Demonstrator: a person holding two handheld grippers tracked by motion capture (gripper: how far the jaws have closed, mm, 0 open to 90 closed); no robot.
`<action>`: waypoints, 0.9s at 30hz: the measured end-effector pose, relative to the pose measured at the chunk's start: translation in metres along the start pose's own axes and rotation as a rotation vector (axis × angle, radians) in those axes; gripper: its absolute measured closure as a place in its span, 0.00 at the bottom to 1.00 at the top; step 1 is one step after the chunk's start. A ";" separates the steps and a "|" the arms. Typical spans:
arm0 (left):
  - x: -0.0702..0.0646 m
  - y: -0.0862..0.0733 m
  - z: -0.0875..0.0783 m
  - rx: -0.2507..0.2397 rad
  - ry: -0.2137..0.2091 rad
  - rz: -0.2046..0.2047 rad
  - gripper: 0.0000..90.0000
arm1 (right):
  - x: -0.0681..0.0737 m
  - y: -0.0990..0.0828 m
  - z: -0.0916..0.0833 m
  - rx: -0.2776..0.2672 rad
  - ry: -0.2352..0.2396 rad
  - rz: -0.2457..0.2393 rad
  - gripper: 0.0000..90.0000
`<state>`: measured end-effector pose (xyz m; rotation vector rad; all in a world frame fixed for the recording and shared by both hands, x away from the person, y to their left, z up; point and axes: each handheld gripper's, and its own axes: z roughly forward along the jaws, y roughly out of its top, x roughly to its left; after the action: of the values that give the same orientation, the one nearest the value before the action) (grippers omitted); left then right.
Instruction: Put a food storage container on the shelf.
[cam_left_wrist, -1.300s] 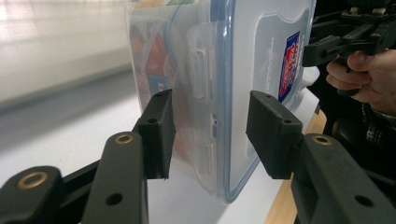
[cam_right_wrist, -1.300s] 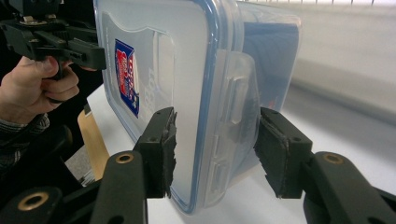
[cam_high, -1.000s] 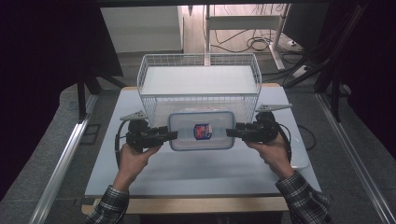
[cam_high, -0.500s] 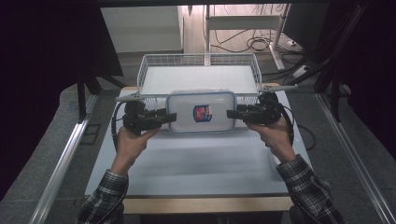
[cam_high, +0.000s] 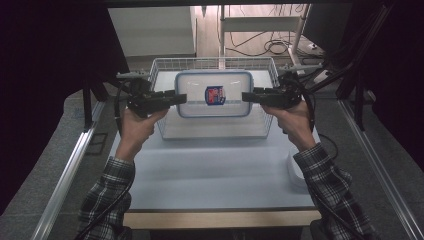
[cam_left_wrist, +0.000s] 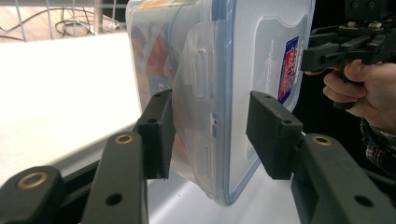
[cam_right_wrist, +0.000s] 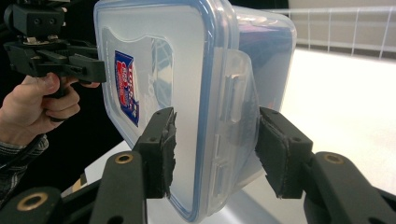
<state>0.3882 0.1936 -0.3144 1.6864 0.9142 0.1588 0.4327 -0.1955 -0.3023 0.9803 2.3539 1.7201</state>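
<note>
The left hand-held gripper (cam_high: 176, 98) and the right hand-held gripper (cam_high: 248, 96) carry one plastic container (cam_high: 214, 93) between them, each at one short end. The container is clear, with a blue-edged lid and a red and blue label (cam_high: 215, 95) in the middle of the lid. In the high view it is in the air, level, over the white wire basket (cam_high: 162, 75) that stands at the far side of the table (cam_high: 210, 170).

In the left gripper view, the two black jaws stand about half open, and the end of the container (cam_left_wrist: 219, 93) sits between them. One pad (cam_left_wrist: 159, 133) presses on the clear body wall of the box; the other pad (cam_left_wrist: 273, 133) is on the lid side, and I cannot tell if it fully touches the lid there. The side latch of the lid lies in the gap between the jaws. Farther off in this view is the right hand-held gripper (cam_left_wrist: 310, 56) at the opposite end of the box.

In the right gripper view, the jaws are also about half open and clamp the other end of the container (cam_right_wrist: 187, 74). One pad (cam_right_wrist: 161, 154), with a worn rubber face, lies on the lid; the other pad (cam_right_wrist: 275, 154) presses on the folded latch flap at the body side. The left hand-held gripper (cam_right_wrist: 95, 63) is at the far end.

Both hands (cam_high: 137, 125) grip the handles, the sleeves are of checked cloth.
</note>
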 end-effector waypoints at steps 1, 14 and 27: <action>0.001 0.003 0.000 -0.002 -0.002 0.000 0.58 | -0.001 0.003 0.000 -0.003 -0.001 -0.002 0.55; 0.027 0.026 0.017 -0.010 -0.012 -0.029 0.58 | -0.021 0.027 0.011 -0.008 -0.020 0.023 0.55; 0.050 0.024 0.035 0.017 -0.003 -0.074 0.56 | -0.042 0.028 0.029 0.005 -0.048 0.052 0.54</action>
<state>0.4533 0.1976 -0.3223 1.6654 0.9767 0.0984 0.4904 -0.1880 -0.3012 1.0808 2.3244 1.6892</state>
